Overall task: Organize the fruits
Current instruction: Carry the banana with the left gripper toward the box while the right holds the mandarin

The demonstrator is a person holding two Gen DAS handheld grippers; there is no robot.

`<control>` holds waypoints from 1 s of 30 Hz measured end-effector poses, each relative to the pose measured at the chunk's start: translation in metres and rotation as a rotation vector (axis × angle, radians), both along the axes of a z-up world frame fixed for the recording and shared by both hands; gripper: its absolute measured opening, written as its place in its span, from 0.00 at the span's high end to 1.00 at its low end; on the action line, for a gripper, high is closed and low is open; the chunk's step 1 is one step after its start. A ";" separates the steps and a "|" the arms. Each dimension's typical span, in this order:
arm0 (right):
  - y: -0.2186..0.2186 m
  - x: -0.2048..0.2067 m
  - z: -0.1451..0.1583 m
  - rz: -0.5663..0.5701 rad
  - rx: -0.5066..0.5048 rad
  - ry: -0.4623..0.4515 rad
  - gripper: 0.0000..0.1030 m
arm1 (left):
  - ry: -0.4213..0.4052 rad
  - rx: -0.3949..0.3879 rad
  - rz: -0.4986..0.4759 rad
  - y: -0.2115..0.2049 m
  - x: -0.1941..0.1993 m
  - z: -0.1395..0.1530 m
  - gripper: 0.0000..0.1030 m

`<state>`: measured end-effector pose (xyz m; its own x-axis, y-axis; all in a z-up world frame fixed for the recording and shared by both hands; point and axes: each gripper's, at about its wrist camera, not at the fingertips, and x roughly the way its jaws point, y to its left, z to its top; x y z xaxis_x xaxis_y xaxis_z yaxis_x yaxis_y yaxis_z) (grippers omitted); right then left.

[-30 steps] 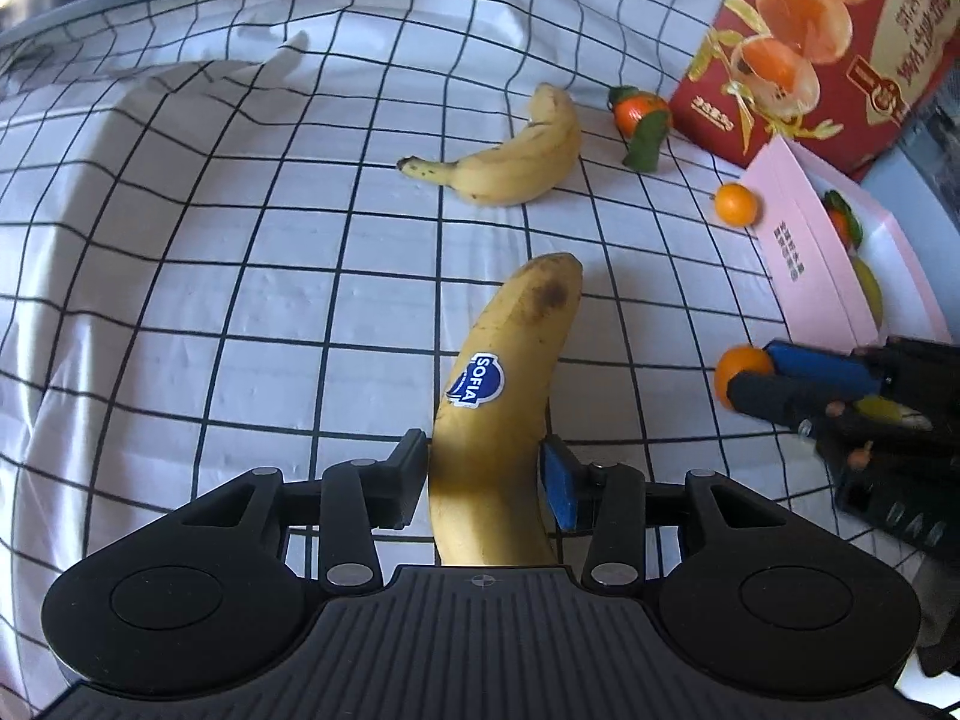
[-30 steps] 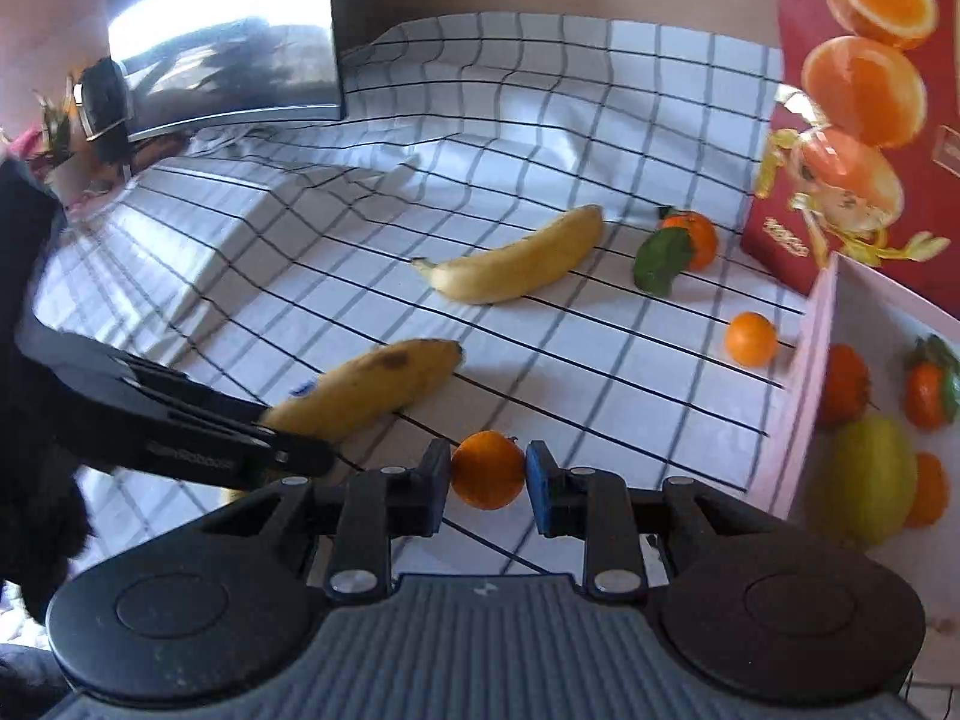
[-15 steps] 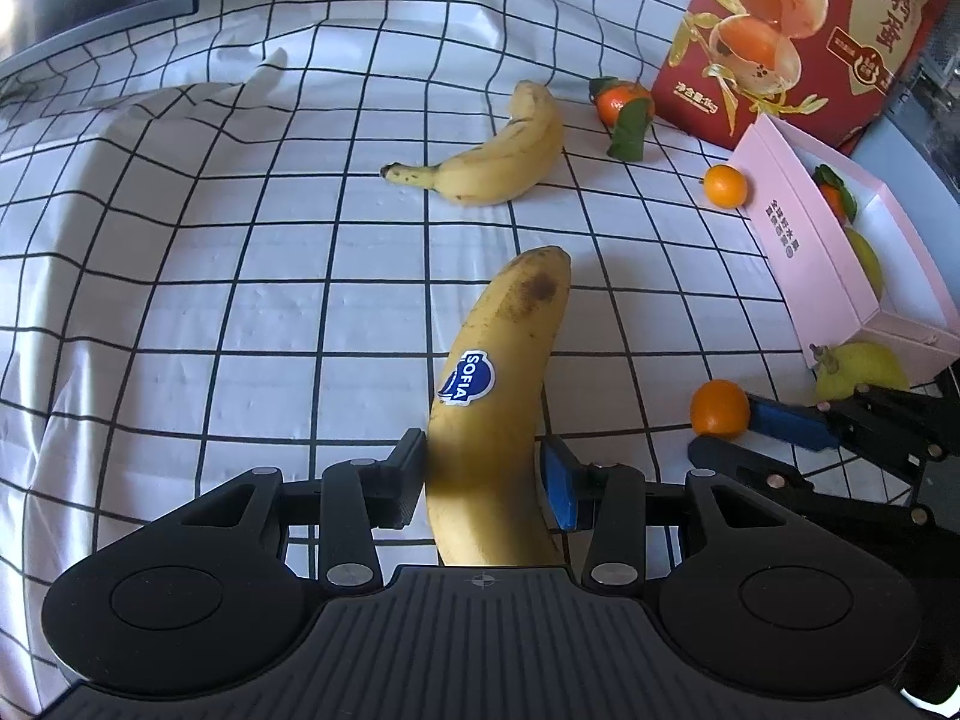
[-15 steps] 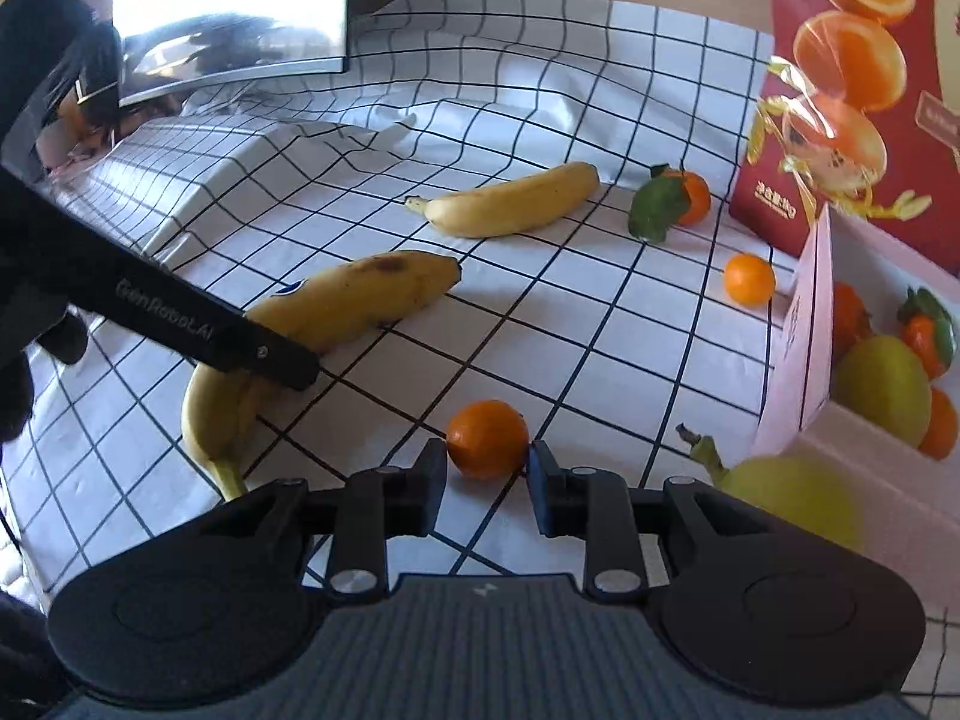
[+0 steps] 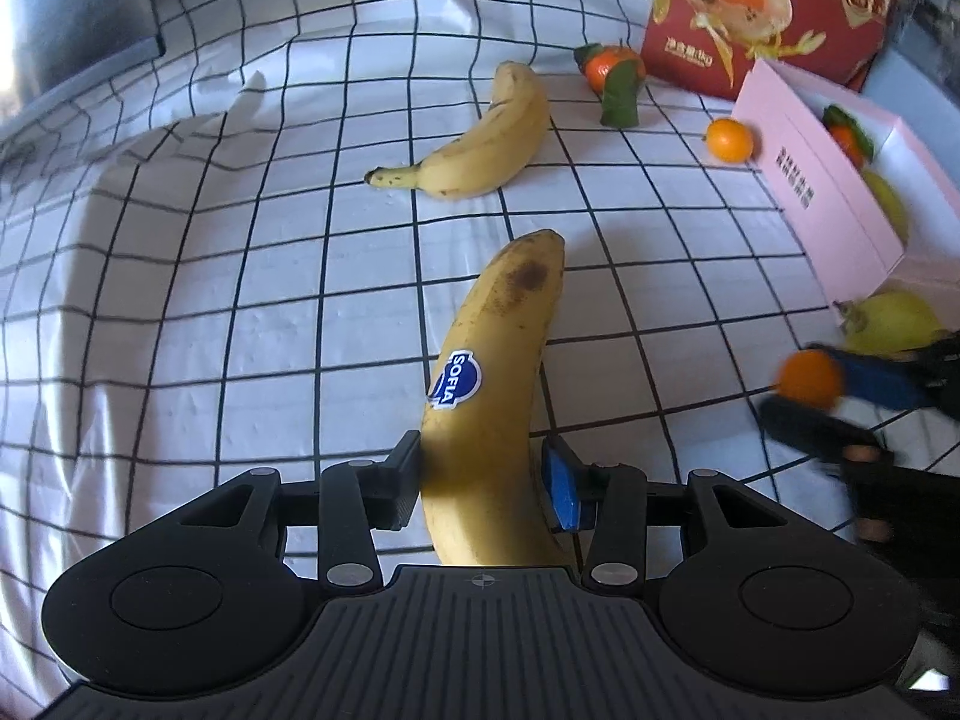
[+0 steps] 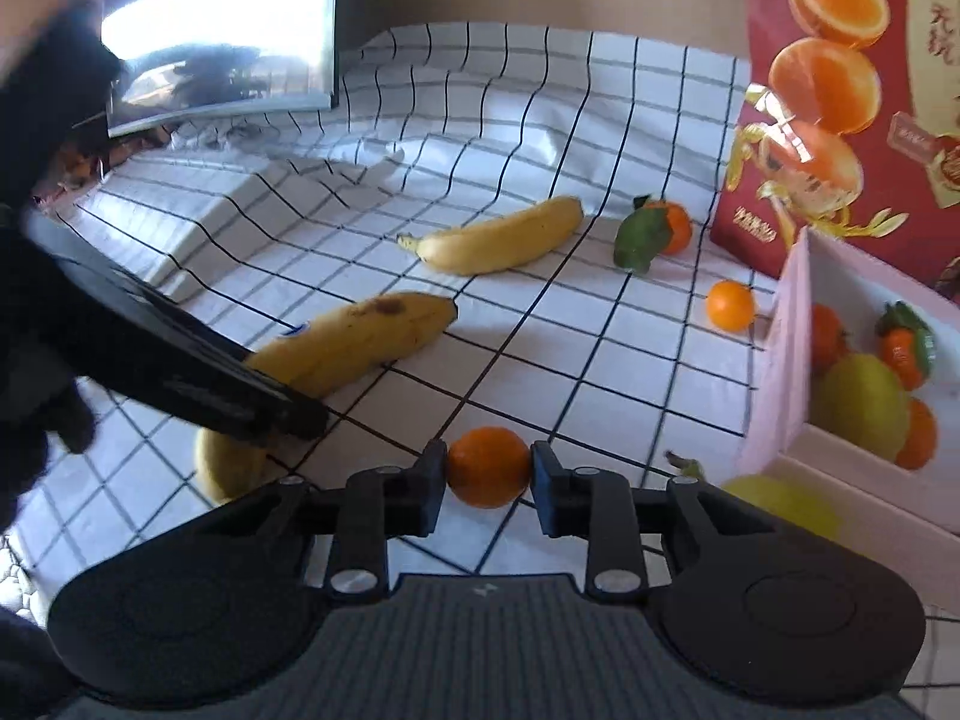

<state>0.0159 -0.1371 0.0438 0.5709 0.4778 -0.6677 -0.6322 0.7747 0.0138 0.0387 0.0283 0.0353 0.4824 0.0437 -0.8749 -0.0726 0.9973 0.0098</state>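
Right claw (image 6: 489, 468) now clamping orange (image 6: 489, 467), left claw (image 5: 480, 483) pinching stickered banana (image 5: 486, 402), wrinkled checked tablecloth (image 5: 240, 330)

The right tongs (image 6: 489, 474) squeeze a small round orange fruit (image 6: 487, 467). To their left, the left tongs (image 6: 258, 402) grip a yellow banana (image 6: 354, 342). To their right sits a pink box (image 6: 780, 360).

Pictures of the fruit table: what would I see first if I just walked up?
First, the big banana with the blue sticker, pinched in the left gripper and pointing across the checked cloth. Next, the small orange squeezed in the right gripper, close to the pink box of fruit on the right. Behind it stands a red carton printed with oranges.
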 end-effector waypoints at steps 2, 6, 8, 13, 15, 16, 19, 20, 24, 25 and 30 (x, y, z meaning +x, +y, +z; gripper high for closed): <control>-0.011 -0.006 0.009 -0.012 0.009 -0.006 0.72 | -0.006 0.004 -0.001 0.000 0.002 0.000 0.52; -0.033 -0.013 0.019 -0.068 0.010 -0.020 0.72 | -0.032 0.010 -0.019 0.004 0.006 -0.001 0.57; -0.043 -0.015 0.020 -0.103 0.001 -0.017 0.72 | -0.039 0.006 -0.023 0.005 0.008 -0.001 0.57; -0.063 -0.017 0.018 -0.163 0.002 0.002 0.72 | -0.073 0.046 -0.056 -0.002 0.005 -0.002 0.59; -0.067 -0.019 0.020 -0.177 -0.011 -0.007 0.72 | -0.082 0.055 -0.063 -0.005 0.001 -0.001 0.59; -0.069 -0.020 0.021 -0.183 -0.018 -0.013 0.72 | -0.082 0.046 -0.064 -0.004 0.000 0.000 0.59; -0.075 -0.023 0.027 -0.194 -0.022 -0.030 0.72 | -0.113 0.028 -0.087 -0.006 -0.009 0.009 0.59; -0.077 -0.024 0.031 -0.199 -0.018 -0.038 0.72 | -0.127 0.027 -0.098 -0.007 -0.012 0.014 0.59; -0.088 -0.025 0.045 -0.222 0.001 -0.065 0.72 | -0.204 -0.033 -0.120 -0.008 -0.023 0.051 0.60; -0.091 -0.025 0.050 -0.228 0.004 -0.076 0.72 | -0.233 -0.052 -0.128 -0.008 -0.024 0.064 0.60; -0.117 -0.020 0.086 -0.295 0.047 -0.156 0.72 | -0.479 -0.108 -0.239 -0.027 -0.019 0.157 0.59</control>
